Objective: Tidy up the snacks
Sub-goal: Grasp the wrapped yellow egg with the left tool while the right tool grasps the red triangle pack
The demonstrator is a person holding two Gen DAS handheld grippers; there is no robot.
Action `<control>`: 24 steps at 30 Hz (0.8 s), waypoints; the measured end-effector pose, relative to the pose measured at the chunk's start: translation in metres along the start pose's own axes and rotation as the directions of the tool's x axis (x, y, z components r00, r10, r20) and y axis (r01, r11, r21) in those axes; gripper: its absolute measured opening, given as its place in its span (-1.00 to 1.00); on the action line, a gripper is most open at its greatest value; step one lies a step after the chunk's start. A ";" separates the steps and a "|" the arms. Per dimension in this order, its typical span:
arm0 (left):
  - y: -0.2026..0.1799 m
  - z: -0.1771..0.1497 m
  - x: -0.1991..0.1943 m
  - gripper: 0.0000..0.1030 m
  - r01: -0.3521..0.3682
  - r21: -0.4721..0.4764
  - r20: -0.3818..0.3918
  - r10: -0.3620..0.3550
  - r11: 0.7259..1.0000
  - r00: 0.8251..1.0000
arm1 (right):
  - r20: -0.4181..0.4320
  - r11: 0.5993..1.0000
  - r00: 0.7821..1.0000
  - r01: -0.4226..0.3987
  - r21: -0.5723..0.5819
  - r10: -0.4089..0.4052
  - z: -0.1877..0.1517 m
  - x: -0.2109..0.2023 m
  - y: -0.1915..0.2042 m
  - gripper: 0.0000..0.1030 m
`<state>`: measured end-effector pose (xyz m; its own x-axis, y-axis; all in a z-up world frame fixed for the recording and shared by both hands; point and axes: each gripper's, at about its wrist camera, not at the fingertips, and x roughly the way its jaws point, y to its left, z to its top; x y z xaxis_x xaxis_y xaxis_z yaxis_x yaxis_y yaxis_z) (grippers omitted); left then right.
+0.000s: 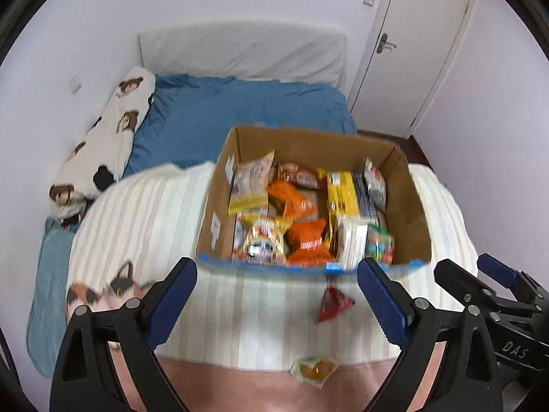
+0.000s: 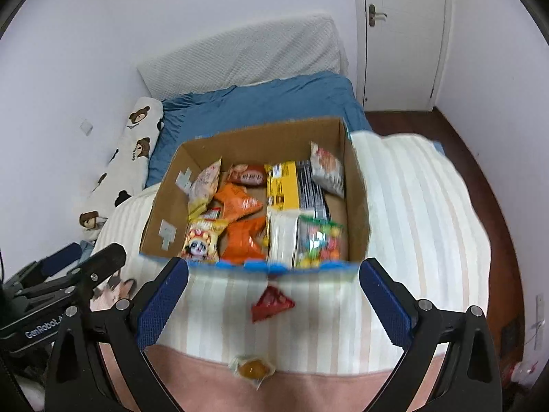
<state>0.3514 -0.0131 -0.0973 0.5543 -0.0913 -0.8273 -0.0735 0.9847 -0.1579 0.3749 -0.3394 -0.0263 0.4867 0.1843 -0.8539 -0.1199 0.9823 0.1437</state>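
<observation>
Left wrist view showed a bed (image 1: 240, 110) w/ blue sheet, a striped blanket (image 1: 144, 219) over its near part and a bear-print bolster (image 1: 109, 137) along the wall. On the blanket sat an open cardboard box (image 1: 408, 206) packed w/ snacks: orange bags (image 1: 291, 199) in the middle, yellow box (image 1: 343, 189) to their right, candy pack (image 1: 379, 242) at the near right corner. A red snack packet (image 1: 333, 304) lay on the blanket just outside the box's near wall, apart from it. Nearer the camera, a small jelly cup (image 1: 314, 369) rested at the blanket's pink edge. Left hand-held gripper (image 1: 276, 304) was spread wide, nothing btwn its blue pads; the red packet sat btwn them but lower down on the blanket. Right hand-held gripper (image 2: 272, 304) likewise wide apart and empty, above the same packet (image 2: 271, 304) & cup (image 2: 252, 367), box (image 2: 164, 213) beyond.
</observation>
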 end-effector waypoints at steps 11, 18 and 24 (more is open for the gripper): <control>-0.021 -0.113 0.094 0.86 0.039 0.017 -0.335 -0.031 0.999 0.942 | -0.183 0.988 0.982 -0.014 0.153 0.043 -0.098 0.049 -0.059 0.53; -0.058 -0.157 0.166 0.86 0.126 0.082 -0.532 -0.063 0.989 0.844 | -0.266 0.968 0.962 0.004 0.249 0.065 -0.130 0.077 -0.093 0.51; -0.062 -0.173 0.189 0.36 0.110 0.091 -0.548 -0.042 0.990 0.835 | -0.314 0.952 0.944 0.002 0.307 0.099 -0.134 0.101 -0.105 0.51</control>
<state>0.3176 -0.1166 -0.3371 0.0120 -0.1993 -0.9799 0.0641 0.9781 -0.1982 0.3205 -0.4281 -0.1950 0.1762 0.2609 -0.9491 0.1523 0.9454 0.2882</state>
